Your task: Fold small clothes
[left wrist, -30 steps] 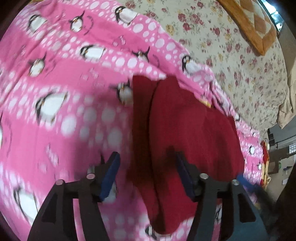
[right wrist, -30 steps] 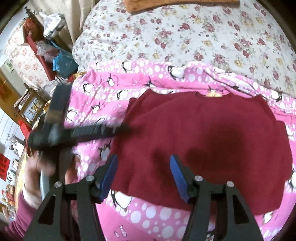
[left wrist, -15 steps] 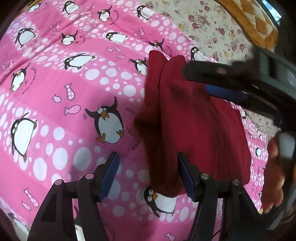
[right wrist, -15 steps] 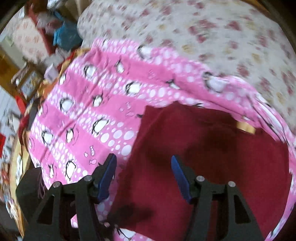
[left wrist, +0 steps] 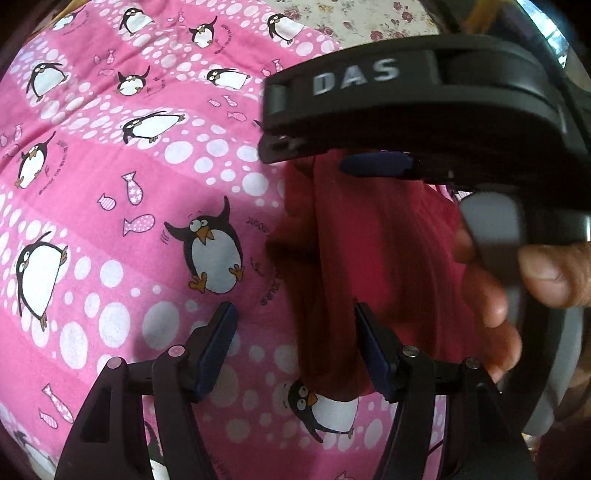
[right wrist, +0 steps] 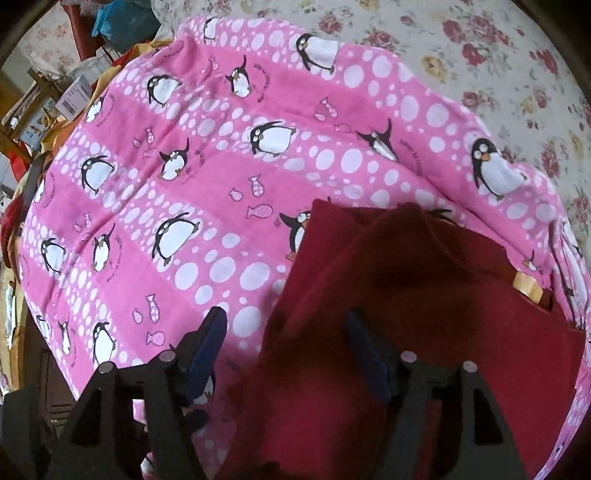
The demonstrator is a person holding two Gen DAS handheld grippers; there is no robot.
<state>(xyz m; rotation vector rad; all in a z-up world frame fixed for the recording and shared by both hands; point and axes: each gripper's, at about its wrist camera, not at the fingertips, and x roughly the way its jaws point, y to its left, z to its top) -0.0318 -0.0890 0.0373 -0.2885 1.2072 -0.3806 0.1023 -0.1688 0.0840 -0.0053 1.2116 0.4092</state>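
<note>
A dark red garment (right wrist: 424, 295) lies on a pink penguin blanket (right wrist: 184, 184), its left side folded over in layers. It also shows in the left wrist view (left wrist: 354, 258) as a narrow folded strip. My left gripper (left wrist: 295, 343) is open just above the strip's near end, blue pads either side of its left edge. My right gripper (right wrist: 284, 347) is open low over the garment's left edge. In the left wrist view the right gripper's black body and blue fingertips (left wrist: 376, 164) hover over the garment's far part, held by a hand (left wrist: 517, 273).
The blanket lies on a floral bedspread (right wrist: 480, 55). Clutter, a blue bag (right wrist: 125, 22) and wooden furniture stand beyond the bed's left edge. A yellow label (right wrist: 528, 288) shows at the garment's neck.
The right gripper swung left over the garment, close in front of the left camera. The left gripper pulled back towards the garment's near end. The garment's left side now lies folded.
</note>
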